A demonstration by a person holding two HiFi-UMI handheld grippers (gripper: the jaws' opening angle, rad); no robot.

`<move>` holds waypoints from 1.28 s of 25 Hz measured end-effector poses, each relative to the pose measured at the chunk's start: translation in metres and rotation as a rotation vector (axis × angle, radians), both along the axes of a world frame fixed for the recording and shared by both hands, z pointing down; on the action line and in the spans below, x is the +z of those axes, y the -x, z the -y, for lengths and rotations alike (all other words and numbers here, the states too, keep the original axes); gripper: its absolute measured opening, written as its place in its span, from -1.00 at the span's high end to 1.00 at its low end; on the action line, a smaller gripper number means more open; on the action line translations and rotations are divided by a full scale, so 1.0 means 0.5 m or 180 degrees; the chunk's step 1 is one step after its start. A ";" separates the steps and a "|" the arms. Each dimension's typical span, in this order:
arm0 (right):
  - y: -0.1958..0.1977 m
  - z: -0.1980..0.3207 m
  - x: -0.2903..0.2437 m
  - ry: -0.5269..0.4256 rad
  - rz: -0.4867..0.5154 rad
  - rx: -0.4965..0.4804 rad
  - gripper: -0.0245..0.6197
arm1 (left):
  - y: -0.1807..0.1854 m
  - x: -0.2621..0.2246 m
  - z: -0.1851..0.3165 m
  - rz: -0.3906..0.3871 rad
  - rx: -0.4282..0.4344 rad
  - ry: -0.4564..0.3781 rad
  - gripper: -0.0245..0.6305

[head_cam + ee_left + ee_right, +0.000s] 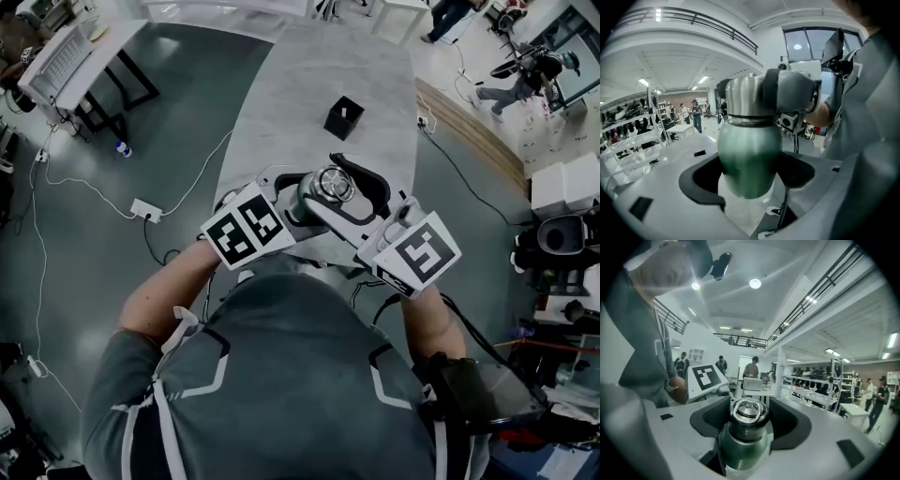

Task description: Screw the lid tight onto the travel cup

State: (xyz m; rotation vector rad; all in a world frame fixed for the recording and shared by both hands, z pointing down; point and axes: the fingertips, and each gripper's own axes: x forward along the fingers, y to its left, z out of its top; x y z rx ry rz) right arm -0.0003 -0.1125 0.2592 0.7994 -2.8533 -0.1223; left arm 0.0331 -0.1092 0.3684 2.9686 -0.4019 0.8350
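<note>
I hold the travel cup [312,195] in the air in front of the person's chest, between both grippers. In the left gripper view its green body [750,157] sits between the black pads, and the left gripper [750,180] is shut on it. The lid [748,412], dark with a steel ring on top, sits on the cup's neck. In the right gripper view it fills the gap between the two pads, which touch it on both sides: my right gripper [749,416] is shut on the lid. The green body [743,448] shows below it. From above, the right gripper [337,187] reaches over the cup's top.
A long grey table [319,84] stretches ahead with a small black box [343,117] on it. A white power strip [147,210] and cables lie on the floor to the left. A desk [75,56] stands at the far left, and people stand further off.
</note>
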 end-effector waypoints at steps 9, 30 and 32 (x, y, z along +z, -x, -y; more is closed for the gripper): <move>-0.006 -0.083 -0.054 0.0183 0.0306 -0.1304 -0.07 | -0.007 -0.076 -0.071 -0.0485 0.0724 0.0122 -0.20; 0.001 -0.036 -0.035 0.0169 0.0367 -0.0674 -0.02 | 0.003 -0.055 -0.037 -0.0261 0.0338 0.0114 -0.20; -0.004 -0.062 -0.040 0.0236 0.0416 -0.1093 -0.06 | 0.003 -0.068 -0.049 -0.0274 0.0489 0.0094 -0.20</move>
